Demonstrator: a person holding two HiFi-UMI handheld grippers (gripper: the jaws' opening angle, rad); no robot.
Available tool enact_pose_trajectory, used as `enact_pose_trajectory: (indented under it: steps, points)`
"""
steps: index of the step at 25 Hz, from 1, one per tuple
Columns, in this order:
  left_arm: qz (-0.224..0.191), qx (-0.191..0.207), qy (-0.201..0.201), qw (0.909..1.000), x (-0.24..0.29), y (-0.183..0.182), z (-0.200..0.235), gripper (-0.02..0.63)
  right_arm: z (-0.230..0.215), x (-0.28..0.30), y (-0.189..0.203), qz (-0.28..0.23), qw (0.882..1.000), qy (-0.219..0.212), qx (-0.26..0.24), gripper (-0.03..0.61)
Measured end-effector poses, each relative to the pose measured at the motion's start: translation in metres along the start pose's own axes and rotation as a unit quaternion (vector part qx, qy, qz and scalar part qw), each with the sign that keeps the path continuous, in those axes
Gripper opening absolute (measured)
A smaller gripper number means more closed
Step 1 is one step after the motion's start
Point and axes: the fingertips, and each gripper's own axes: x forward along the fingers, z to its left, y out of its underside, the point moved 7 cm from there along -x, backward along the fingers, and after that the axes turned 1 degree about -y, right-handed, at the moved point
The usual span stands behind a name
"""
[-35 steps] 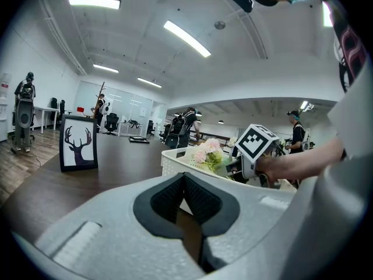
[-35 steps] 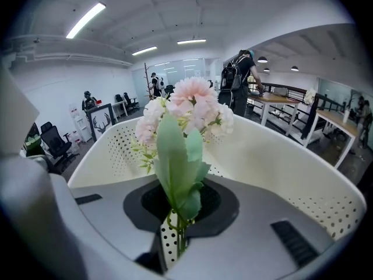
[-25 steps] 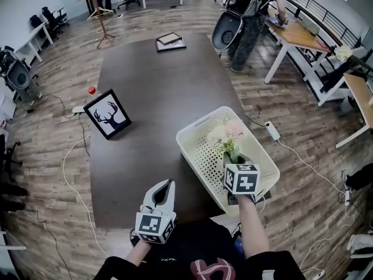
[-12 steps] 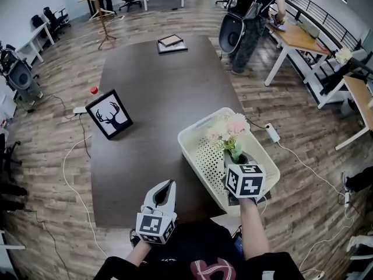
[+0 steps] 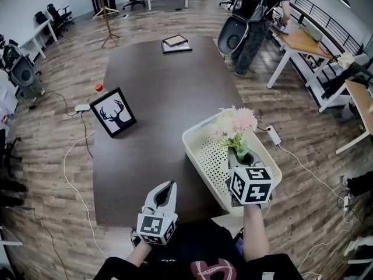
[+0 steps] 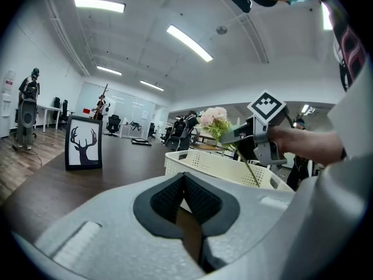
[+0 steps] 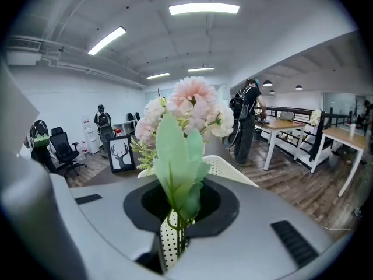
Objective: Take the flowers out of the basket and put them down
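A bunch of pale pink and white flowers (image 5: 234, 125) with green leaves stands upright above the cream perforated basket (image 5: 205, 160) at the table's near right corner. My right gripper (image 5: 240, 154) is shut on the stems, over the basket's near half. In the right gripper view the flowers (image 7: 186, 112) rise straight out of the right gripper (image 7: 173, 229), with the basket (image 7: 228, 171) behind them. My left gripper (image 5: 165, 190) hovers at the table's near edge, left of the basket, shut and empty. The left gripper view shows the flowers (image 6: 214, 119) held above the basket (image 6: 213, 168).
A framed deer picture (image 5: 113, 112) leans at the dark table's (image 5: 163, 92) left edge. A flat frame (image 5: 176, 42) lies at the far end. A person (image 5: 256, 10) stands by desks at the far right. A power strip (image 5: 273, 135) and cables lie on the floor.
My right gripper has risen with the flowers, so the blooms now stand well above the basket's rim. The left gripper has stayed where it was.
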Motion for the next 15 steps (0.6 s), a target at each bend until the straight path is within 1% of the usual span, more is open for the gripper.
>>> enact_pose_trajectory:
  steps: [5,9,15]
  points:
    - [0.001,-0.001,0.002,1.0000,0.000,0.000,0.003,0.009,0.007,-0.008,-0.017,-0.023,1.000,-0.005,0.000,0.057]
    - [0.002,0.000,0.008,1.0000,0.000,-0.001,0.003,0.009,0.011,-0.011,-0.021,-0.025,1.000,-0.010,0.006,0.057]
    - [0.007,-0.004,0.006,0.9999,-0.003,-0.001,0.009,0.009,0.022,-0.013,-0.026,-0.027,0.999,-0.019,0.012,0.057]
